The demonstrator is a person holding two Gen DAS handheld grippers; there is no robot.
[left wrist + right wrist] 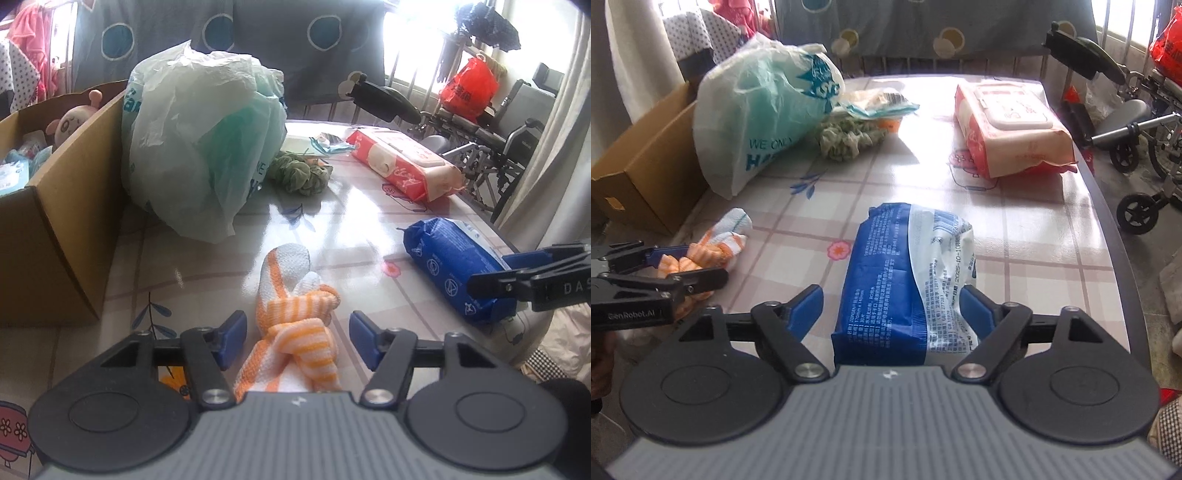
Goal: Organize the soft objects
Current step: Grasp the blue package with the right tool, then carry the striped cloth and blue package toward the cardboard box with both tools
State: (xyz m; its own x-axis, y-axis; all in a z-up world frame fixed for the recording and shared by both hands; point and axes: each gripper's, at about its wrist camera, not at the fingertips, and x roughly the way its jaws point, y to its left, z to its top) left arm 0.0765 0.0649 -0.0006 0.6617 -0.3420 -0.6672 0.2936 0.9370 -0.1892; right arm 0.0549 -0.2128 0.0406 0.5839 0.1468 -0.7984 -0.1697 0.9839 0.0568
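Note:
An orange-and-white striped cloth point(295, 325) lies knotted on the table between the open fingers of my left gripper point(297, 338); the pads stand apart from it on both sides. It also shows in the right wrist view point(713, 251). A blue and white tissue pack point(908, 273) lies between the open fingers of my right gripper point(892, 310); the right pad is at its edge, the left pad apart. The pack also shows in the left wrist view point(454, 266), with the right gripper point(528, 280) at its near end.
A cardboard box point(55, 221) with a pink plush toy point(74, 122) stands at the left. A stuffed plastic bag point(199, 147), a green scrunched cloth point(299, 173) and a red wet-wipe pack point(402, 162) lie farther back. A wheelchair point(1137, 122) stands beyond the table's right edge point(1108, 229).

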